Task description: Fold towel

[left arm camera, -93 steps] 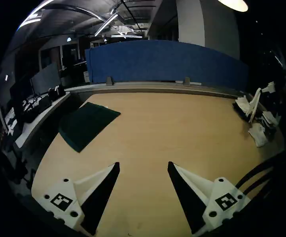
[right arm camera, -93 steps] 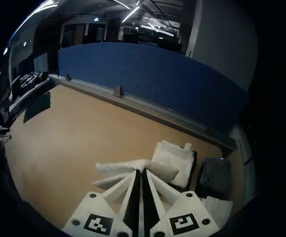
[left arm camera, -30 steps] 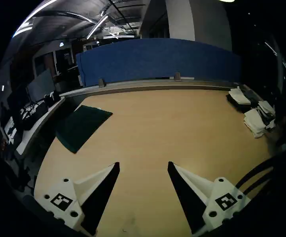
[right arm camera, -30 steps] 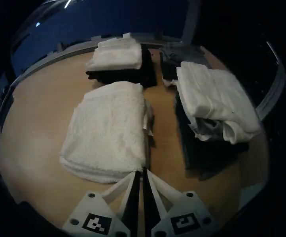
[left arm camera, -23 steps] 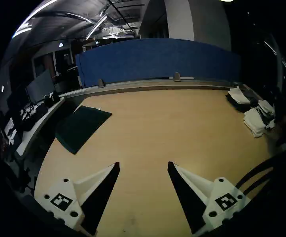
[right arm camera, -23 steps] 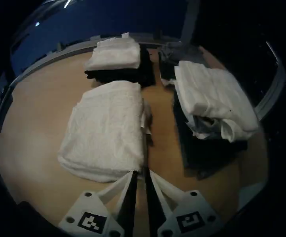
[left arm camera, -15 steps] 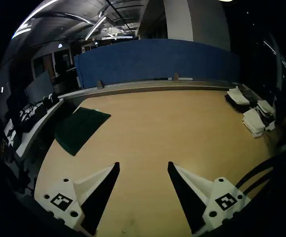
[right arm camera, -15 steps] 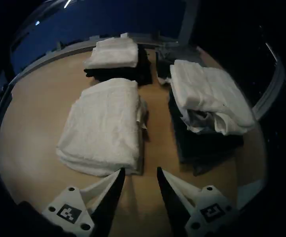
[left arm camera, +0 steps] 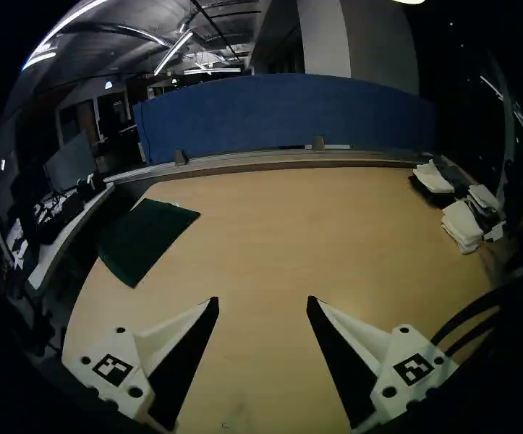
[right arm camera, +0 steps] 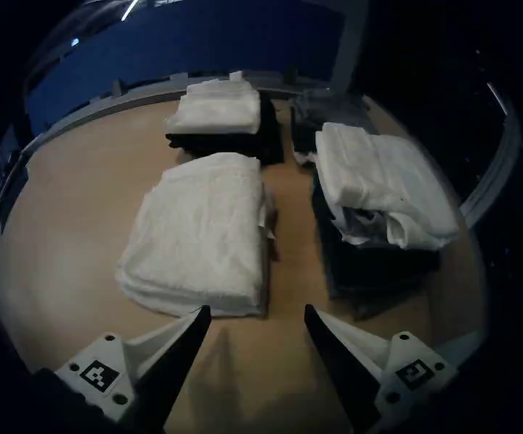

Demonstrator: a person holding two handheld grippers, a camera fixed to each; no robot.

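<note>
Right gripper view: my right gripper (right arm camera: 256,309), jaws apart, empty, just short of folded white towel (right arm camera: 200,235). Towel laid flat beside towel stacks (right arm camera: 380,188); I judge fold done. My left gripper (left arm camera: 261,299): jaws apart, idle over table (left arm camera: 297,217); green towel (left arm camera: 142,239) likely next.

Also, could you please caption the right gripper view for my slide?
Open right tool facing a folded white towel on the wooden table.

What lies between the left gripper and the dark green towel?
Nothing: the left gripper view shows bare table between the left gripper and the dark green towel.
</note>
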